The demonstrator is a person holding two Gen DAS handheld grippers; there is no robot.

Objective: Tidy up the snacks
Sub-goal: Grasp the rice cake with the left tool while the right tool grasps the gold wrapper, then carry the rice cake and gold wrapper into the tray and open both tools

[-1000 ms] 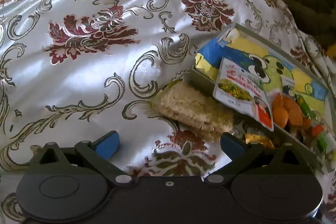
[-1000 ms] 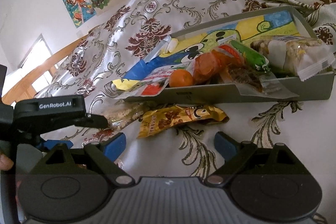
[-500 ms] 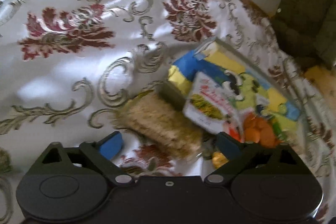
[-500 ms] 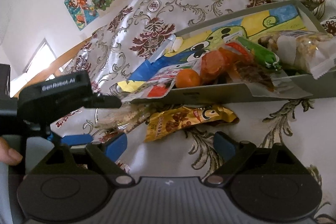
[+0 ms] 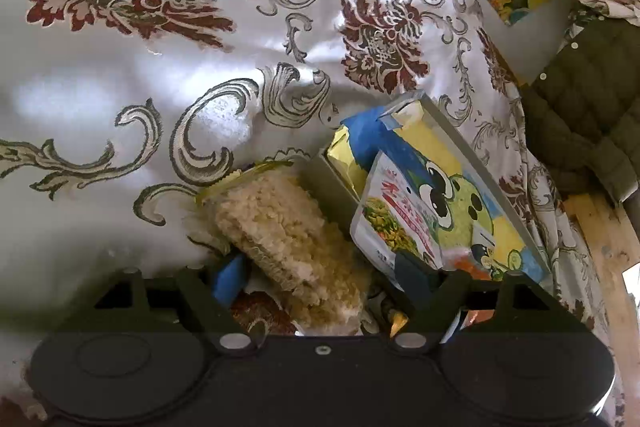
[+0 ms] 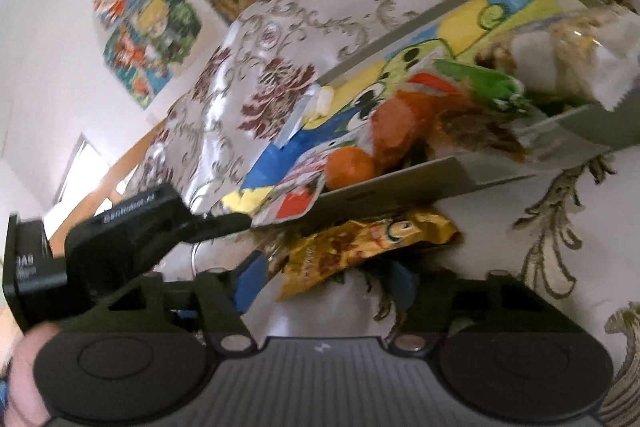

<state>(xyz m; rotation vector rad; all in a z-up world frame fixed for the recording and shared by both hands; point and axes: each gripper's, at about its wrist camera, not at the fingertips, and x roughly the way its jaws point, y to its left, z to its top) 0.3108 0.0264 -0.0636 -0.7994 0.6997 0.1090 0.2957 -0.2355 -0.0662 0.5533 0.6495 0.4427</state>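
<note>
As L-cam only: rice-cake pack (image 5: 288,235)

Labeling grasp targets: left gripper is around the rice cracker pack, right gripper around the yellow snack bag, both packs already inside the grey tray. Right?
Not quite: the rice cracker pack and yellow snack bag lie on the cloth outside the grey tray, per both wrist views. The closing left gripper and right gripper do straddle them.

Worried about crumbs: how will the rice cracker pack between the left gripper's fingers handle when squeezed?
The rice cracker pack looks brittle inside thin clear wrap, so the closing left gripper could crack it. Probably light and fairly stiff; the glossy film may slip.
</note>
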